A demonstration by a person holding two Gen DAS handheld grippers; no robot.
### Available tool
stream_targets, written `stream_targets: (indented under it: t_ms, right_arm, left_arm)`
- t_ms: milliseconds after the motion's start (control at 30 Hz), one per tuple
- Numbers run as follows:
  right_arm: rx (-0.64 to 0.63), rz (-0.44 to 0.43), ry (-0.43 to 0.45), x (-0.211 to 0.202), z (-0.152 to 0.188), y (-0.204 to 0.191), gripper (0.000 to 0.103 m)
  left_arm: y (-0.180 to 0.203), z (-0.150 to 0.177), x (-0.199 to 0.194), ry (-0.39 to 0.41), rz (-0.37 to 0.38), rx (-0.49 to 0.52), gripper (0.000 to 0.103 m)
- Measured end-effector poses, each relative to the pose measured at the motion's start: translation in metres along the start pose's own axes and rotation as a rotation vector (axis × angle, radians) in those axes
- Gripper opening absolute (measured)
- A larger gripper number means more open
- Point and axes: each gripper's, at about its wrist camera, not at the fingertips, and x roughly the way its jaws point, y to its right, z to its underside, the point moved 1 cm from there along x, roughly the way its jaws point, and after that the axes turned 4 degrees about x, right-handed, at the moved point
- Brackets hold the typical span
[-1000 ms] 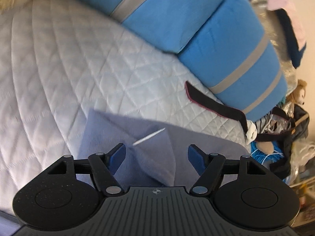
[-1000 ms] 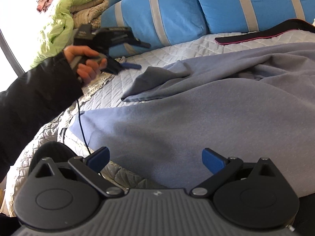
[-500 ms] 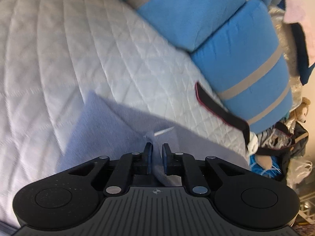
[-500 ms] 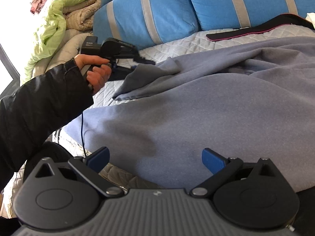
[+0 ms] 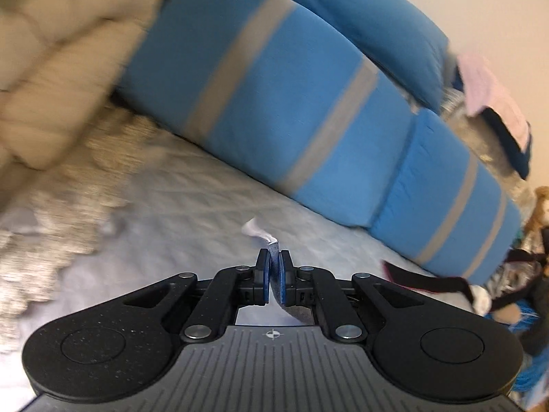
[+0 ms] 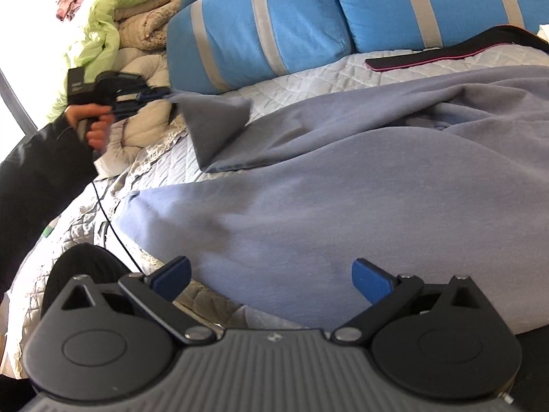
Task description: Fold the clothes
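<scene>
The jaws of the left gripper (image 5: 273, 276) are pressed together on a corner of the grey-blue garment (image 6: 343, 206), which is pinched between the blue pads and lifted clear of the bed (image 6: 308, 79); a white tag (image 5: 255, 231) is seen just past the tips. The jaws of the right gripper (image 6: 271, 276) are spread wide, with nothing between them, above the garment's near edge. The rest of the garment is spread, rumpled, over the quilted bed cover. Behind it, blue pillows with grey stripes (image 6: 260, 27) are stacked, and a black strap with pink edging (image 6: 429, 58) lies near them.
</scene>
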Motion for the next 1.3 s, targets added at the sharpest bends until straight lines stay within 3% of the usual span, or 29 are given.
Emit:
stream_targets:
  t_ms: [200, 400, 500, 533, 600, 633, 733, 767, 833, 1067, 1167, 1300]
  right_arm:
    - [-0.01, -0.002, -0.016, 0.006, 0.0, -0.008, 0.103]
    - [-0.037, 0.005, -0.027, 0.007, -0.001, -0.017, 0.103]
    - [-0.039, 0.014, -0.027, 0.007, -0.002, -0.019, 0.103]
    - [-0.039, 0.015, -0.028, 0.007, -0.003, -0.019, 0.103]
    - [-0.04, 0.016, -0.03, 0.007, -0.003, -0.02, 0.103]
    - [-0.041, 0.016, -0.031, 0.008, -0.003, -0.02, 0.103]
    - [-0.044, 0.017, -0.036, 0.01, -0.004, -0.02, 0.103]
    - [-0.044, 0.018, -0.037, 0.011, -0.005, -0.02, 0.103]
    - [-0.044, 0.018, -0.038, 0.011, -0.005, -0.02, 0.103]
    - [-0.039, 0.043, -0.035, 0.009, -0.006, -0.015, 0.103]
    - [-0.025, 0.059, -0.03, 0.006, -0.007, -0.01, 0.103]
    - [-0.016, 0.08, -0.033, 0.005, -0.006, -0.005, 0.103]
  left_arm:
    - [-0.067, 0.027, -0.011, -0.007, -0.139, -0.038, 0.005]
    - [-0.119, 0.058, -0.006, -0.044, -0.222, -0.144, 0.005]
    - [-0.131, 0.064, -0.006, -0.093, -0.226, -0.147, 0.011]
    - [-0.134, 0.065, -0.008, -0.102, -0.218, -0.147, 0.016]
    - [-0.133, 0.061, -0.013, -0.097, -0.21, -0.14, 0.049]
    - [-0.131, 0.057, -0.017, -0.085, -0.226, -0.129, 0.057]
    - [-0.122, 0.043, -0.024, -0.004, -0.251, -0.07, 0.068]
    - [-0.119, 0.037, -0.023, 0.01, -0.244, -0.04, 0.078]
    - [-0.11, 0.025, -0.015, 0.0, -0.217, 0.035, 0.084]
    - [-0.065, 0.006, 0.033, -0.204, -0.105, 0.467, 0.084]
    - [-0.058, 0.011, 0.048, -0.26, -0.022, 0.546, 0.084]
    - [-0.058, 0.022, 0.062, -0.306, 0.02, 0.621, 0.084]
